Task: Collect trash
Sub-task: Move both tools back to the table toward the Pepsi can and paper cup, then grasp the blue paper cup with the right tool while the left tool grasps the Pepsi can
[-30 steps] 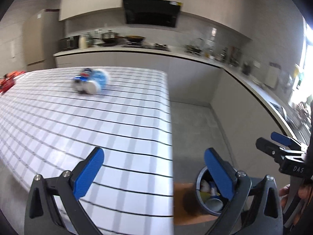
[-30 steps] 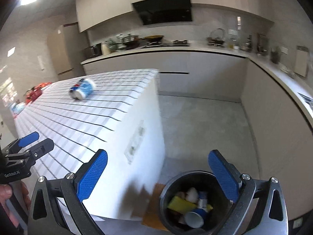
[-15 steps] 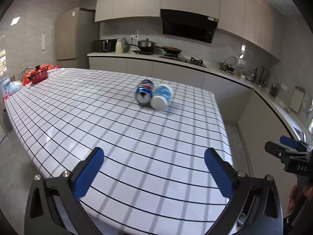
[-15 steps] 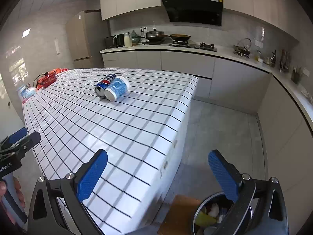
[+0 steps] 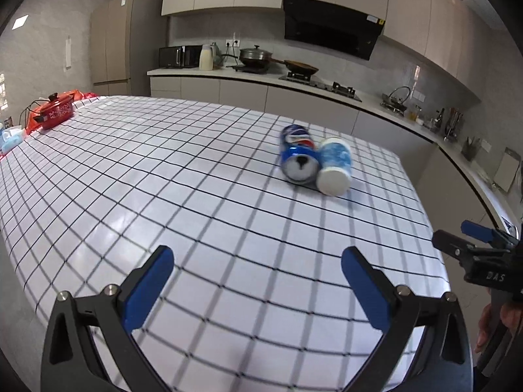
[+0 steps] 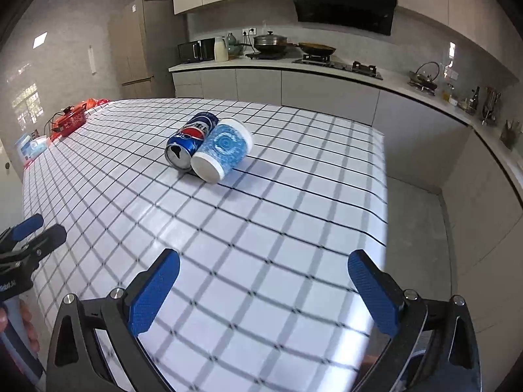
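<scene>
Item 1: left gripper (image 5: 258, 281). Black frame w/ blue pads, fingers spread wide, nothing between them. Hovers over near part of table, pointing toward the trash. Also seen from right wrist view at left edge, held by a hand (image 6: 27, 323).

Item 2: right gripper (image 6: 263, 285). Same build, blue pads, fingers spread wide, empty. Over near-right part of table, close to the edge. In left wrist view it shows at far right, a hand (image 5: 493, 323) on its handle.

Item 3: blue soda can (image 6: 191, 138). Lying on its side, opened top facing the cameras. Mid-table, well apart from both grippers.

Item 4: paper cup (image 6: 222, 153). Blue-and-white print, lying on its side, white base facing the cameras. Just right of the can and touching it.

Item 5: table (image 6: 294, 215). White cloth w/ black grid lines.

Item 6: red pot (image 5: 54, 112). Far-left end of table, lid on, cord beside it.

Item 7: kitchen counter (image 6: 327, 65). Behind table; carries microwave (image 6: 196, 50), white jug (image 6: 220, 49), lidded pan on the hob, kettle (image 6: 425, 76) further right. Range hood (image 6: 343, 3) above.

Item 8: fridge (image 5: 121, 39). Tall, beige, left of counter.
</scene>
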